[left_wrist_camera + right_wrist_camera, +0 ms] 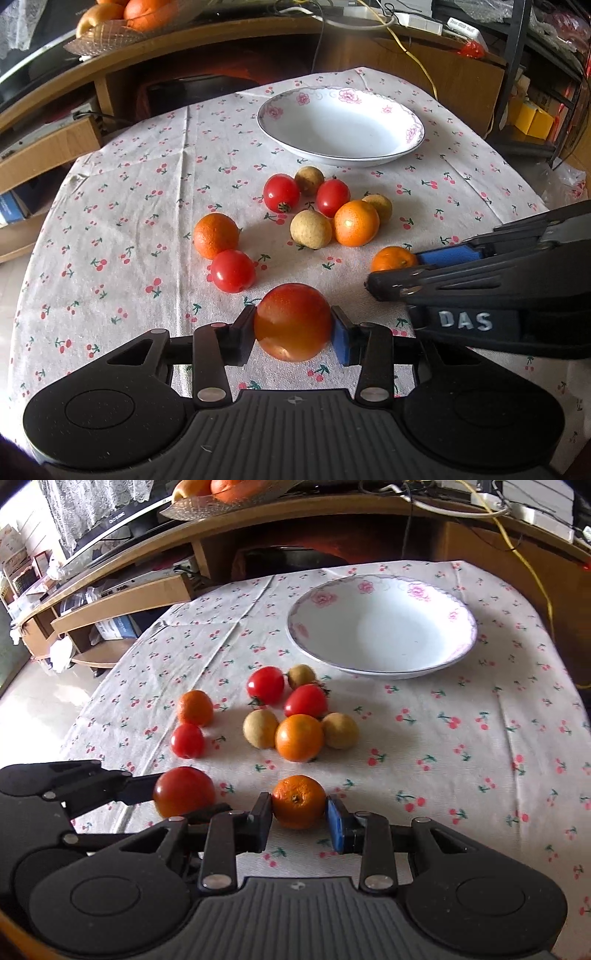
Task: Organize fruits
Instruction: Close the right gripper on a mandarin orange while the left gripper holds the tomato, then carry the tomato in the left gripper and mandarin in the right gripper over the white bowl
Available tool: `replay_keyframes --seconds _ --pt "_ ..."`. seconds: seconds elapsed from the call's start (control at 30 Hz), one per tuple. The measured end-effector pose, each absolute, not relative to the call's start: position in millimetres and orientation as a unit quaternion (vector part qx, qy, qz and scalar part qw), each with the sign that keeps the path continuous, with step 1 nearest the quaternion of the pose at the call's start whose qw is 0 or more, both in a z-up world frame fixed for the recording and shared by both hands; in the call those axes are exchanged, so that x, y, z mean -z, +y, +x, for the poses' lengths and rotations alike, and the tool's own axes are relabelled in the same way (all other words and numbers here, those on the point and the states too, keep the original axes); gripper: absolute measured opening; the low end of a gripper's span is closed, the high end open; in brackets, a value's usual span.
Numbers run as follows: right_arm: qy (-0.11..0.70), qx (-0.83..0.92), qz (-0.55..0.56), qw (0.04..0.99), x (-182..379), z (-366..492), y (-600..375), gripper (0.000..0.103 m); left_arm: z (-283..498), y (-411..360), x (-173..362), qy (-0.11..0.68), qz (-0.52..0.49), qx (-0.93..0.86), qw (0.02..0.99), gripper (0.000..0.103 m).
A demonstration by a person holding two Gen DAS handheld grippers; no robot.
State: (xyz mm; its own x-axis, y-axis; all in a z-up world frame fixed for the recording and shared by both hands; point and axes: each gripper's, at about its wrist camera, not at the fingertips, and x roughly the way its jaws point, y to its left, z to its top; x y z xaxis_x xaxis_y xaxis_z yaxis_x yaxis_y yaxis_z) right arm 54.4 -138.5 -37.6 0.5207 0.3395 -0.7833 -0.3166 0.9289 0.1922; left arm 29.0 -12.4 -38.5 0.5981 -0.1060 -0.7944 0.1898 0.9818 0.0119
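Note:
My left gripper (293, 323) is shut on a large red-orange tomato (293, 314), held low over the cherry-print cloth at the near edge. Just to its right, my right gripper (299, 808) is shut on a small orange (299, 799); the left wrist view shows this orange (391, 258) between the right gripper's fingers. In the middle of the table lie loose tomatoes (281, 192), oranges (356, 223) and tan longans (311, 229). Behind them stands a white plate (340, 125) with a pink flower rim and nothing in it.
A wooden media stand (207, 48) curves behind the table and carries a glass dish of oranges (110, 33), with cables (410, 55) trailing over it. The round table's edge drops off at the left (33, 258) and right. Bare cloth (461, 757) lies right of the fruit cluster.

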Motion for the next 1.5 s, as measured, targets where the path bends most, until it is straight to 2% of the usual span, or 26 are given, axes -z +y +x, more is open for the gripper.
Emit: replay_keyframes --seconds 1.03,1.5 --pt "0.447 -0.163 -0.027 0.879 23.9 31.6 -150.0 0.032 30.7 -14.5 32.2 0.464 0.002 0.068 0.883 0.049" --pt "0.419 -0.146 0.015 0.896 -2.7 57.0 -159.2 0.032 61.6 -15.3 3.7 0.423 -0.007 0.077 0.903 0.049"
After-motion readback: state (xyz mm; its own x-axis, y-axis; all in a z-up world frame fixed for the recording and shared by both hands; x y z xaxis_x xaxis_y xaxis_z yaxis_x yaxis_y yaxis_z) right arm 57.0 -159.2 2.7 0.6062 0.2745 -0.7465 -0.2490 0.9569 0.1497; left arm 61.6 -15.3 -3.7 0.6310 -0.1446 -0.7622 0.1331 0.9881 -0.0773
